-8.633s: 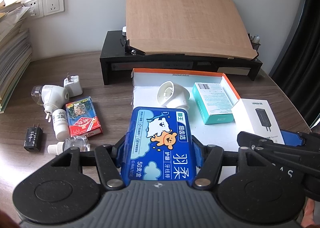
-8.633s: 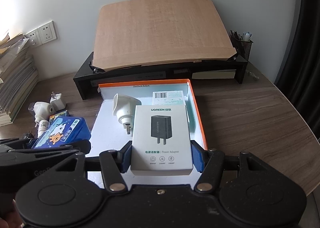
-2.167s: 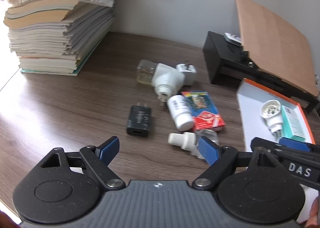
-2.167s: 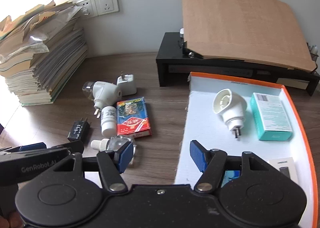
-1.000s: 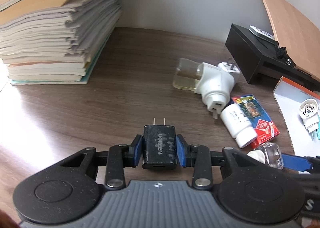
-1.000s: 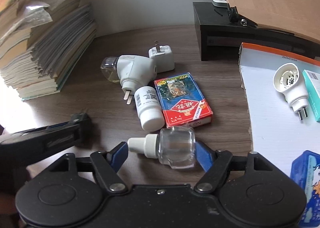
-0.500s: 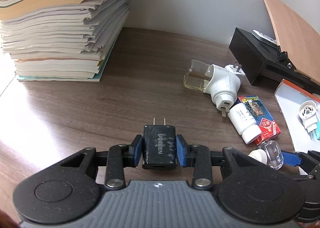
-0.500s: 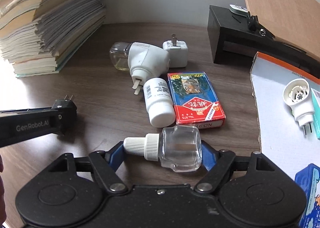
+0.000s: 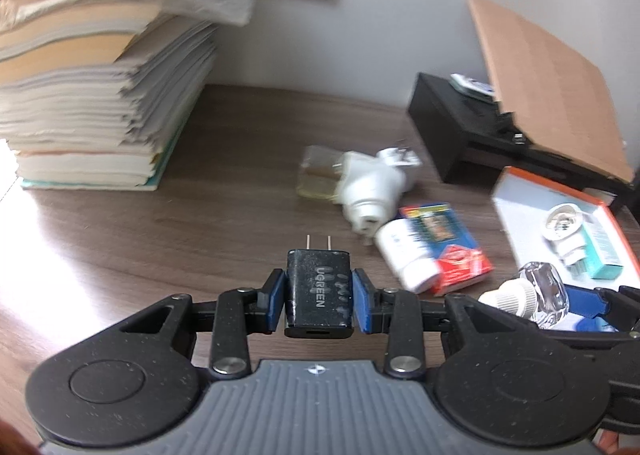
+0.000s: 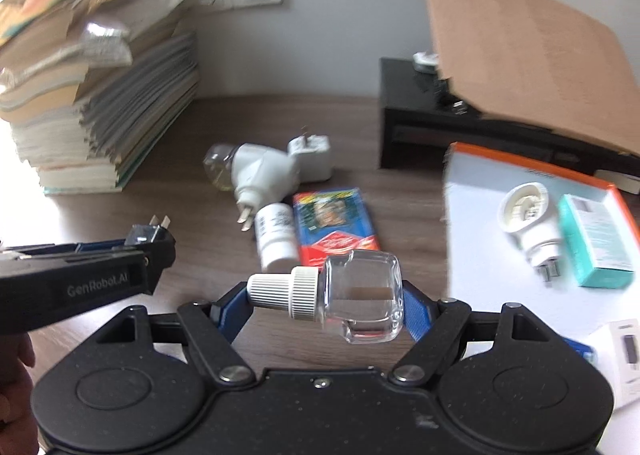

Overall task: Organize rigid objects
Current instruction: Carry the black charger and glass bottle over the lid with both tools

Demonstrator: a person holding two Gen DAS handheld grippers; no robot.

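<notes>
My left gripper (image 9: 319, 301) is shut on a black UGREEN charger (image 9: 319, 289), held above the wooden desk, prongs forward. My right gripper (image 10: 326, 305) is shut on a clear glass bottle with a white cap (image 10: 348, 299), lifted off the desk; it also shows in the left wrist view (image 9: 538, 295). The left gripper appears at the left of the right wrist view (image 10: 136, 255). The orange-rimmed box (image 10: 480, 239) lies to the right with a white plug-in (image 10: 528, 223) and a teal carton (image 10: 596, 239) inside.
On the desk lie a white plug-in with a bottle (image 10: 256, 171), a white charger (image 10: 314, 159), a white pill bottle (image 10: 276, 239) and a red-blue card box (image 10: 334, 227). A tall paper stack (image 10: 96, 103) stands left. A black stand with a brown board (image 10: 520, 67) is behind.
Both grippers have lifted their objects off the desk and risen; the view has tilted up and swung a little to the right. Both grips are unchanged.
</notes>
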